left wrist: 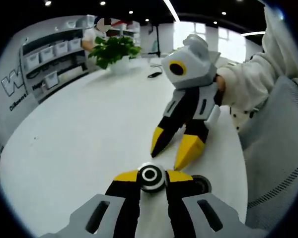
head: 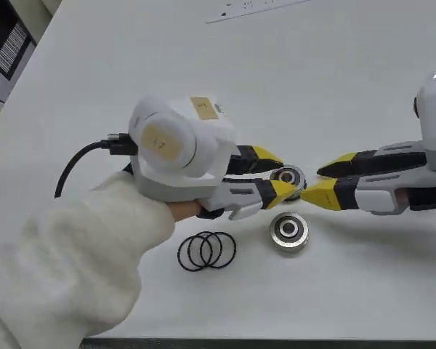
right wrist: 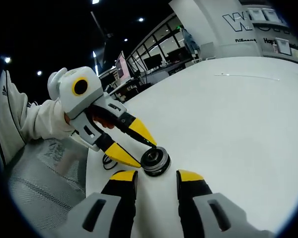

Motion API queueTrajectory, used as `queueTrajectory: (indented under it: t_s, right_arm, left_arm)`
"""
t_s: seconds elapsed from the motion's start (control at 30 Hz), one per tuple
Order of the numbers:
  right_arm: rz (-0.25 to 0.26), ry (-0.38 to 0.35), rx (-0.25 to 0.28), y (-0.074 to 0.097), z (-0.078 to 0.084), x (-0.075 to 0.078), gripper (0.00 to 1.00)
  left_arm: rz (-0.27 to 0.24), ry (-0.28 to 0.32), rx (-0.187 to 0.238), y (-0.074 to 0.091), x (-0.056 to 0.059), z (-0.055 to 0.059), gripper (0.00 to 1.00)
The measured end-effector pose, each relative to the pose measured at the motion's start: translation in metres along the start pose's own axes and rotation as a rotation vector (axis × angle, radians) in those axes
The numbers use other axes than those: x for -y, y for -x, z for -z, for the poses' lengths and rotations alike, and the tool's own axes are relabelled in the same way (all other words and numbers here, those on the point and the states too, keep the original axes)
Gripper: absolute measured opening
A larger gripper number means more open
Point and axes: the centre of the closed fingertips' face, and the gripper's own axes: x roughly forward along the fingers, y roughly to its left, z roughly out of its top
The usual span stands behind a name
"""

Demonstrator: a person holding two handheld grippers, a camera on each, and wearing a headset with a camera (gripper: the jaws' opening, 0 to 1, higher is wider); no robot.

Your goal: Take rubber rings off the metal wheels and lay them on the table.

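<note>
My left gripper is shut on a small metal wheel, held just above the white table. In the left gripper view the wheel sits between my yellow-tipped jaws, facing the camera. My right gripper comes in from the right, open, with its tips close to that wheel. The right gripper view shows the held wheel just ahead of my spread jaws. A second metal wheel lies flat on the table below them. Three black rubber rings lie overlapping on the table near the front edge.
A black cable runs from the left gripper's body toward the table's left side. A strip lies flat at the table's far edge. A potted plant stands far off on the table.
</note>
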Motion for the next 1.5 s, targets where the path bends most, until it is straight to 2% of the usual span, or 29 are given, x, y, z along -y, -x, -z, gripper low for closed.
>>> queueTrajectory:
  t_s: [0.13,0.43,1.03,1.1,1.17,1.2,1.37,1.5]
  right_arm:
    - [-0.008,0.026,-0.006,-0.002,-0.001,0.0,0.27]
    - [-0.008,0.104,-0.018,-0.007,-0.001,0.0,0.24]
    - [-0.02,0.211,-0.04,-0.012,0.002,0.0,0.15]
    - [-0.017,0.22,-0.048,-0.011,0.004,0.001,0.13]
    - [-0.008,0.255,-0.056,-0.012,0.005,0.005,0.05]
    - [-0.005,0.229,-0.053,-0.013,0.004,0.006,0.05]
    - [0.009,0.191,-0.054,-0.014,0.004,0.007,0.04]
    - [0.018,0.192,-0.038,-0.014,0.005,0.005,0.04]
  left_arm:
    - [-0.009,0.018,0.0,0.0,-0.001,0.001,0.19]
    - [0.003,0.07,0.013,-0.001,0.001,0.0,0.16]
    - [0.012,0.057,0.016,0.002,0.001,0.001,0.14]
    - [0.016,0.059,0.015,0.002,0.002,0.001,0.14]
    - [0.018,0.059,0.015,0.003,0.002,0.001,0.14]
    - [0.018,0.059,0.015,0.003,0.002,0.001,0.14]
    - [0.013,0.071,0.013,0.002,0.002,0.001,0.14]
    - [0.01,0.072,0.01,0.002,0.002,0.001,0.14]
